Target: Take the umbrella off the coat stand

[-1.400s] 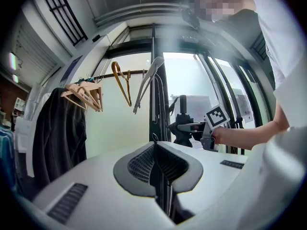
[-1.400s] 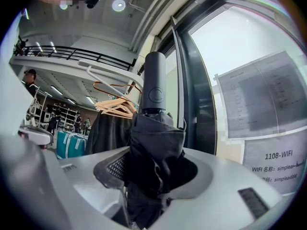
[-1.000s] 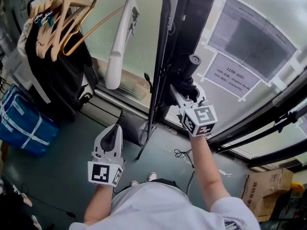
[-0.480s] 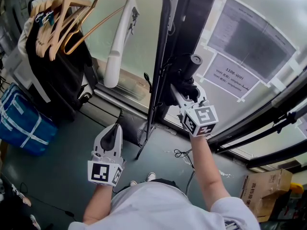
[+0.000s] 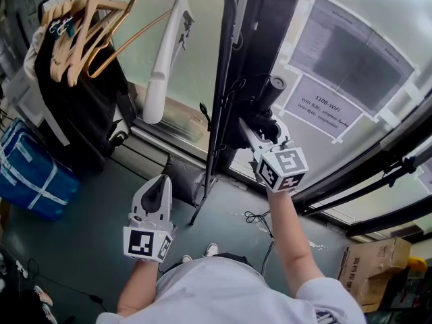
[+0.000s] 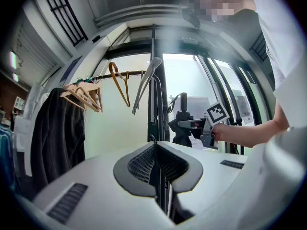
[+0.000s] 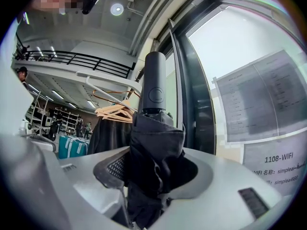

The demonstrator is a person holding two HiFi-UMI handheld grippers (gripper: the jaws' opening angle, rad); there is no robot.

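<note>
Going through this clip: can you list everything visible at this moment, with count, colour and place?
umbrella: one, black, folded, beside the coat stand, between the right gripper's jaws
coat stand: one, black pole, centre, in front of the glass
wooden hangers: several, light wood, on a rail at upper left
white hanger: one, hanging left of the stand
garment: one, black, hanging under the wooden hangers
bag: one, blue, on the floor at left
paper notices: two, taped to the glass at right
cardboard box: one, brown, lower right
cable: one, dark, on the floor
left gripper: white, jaws together, empty
right gripper: white, closed on the umbrella
</note>
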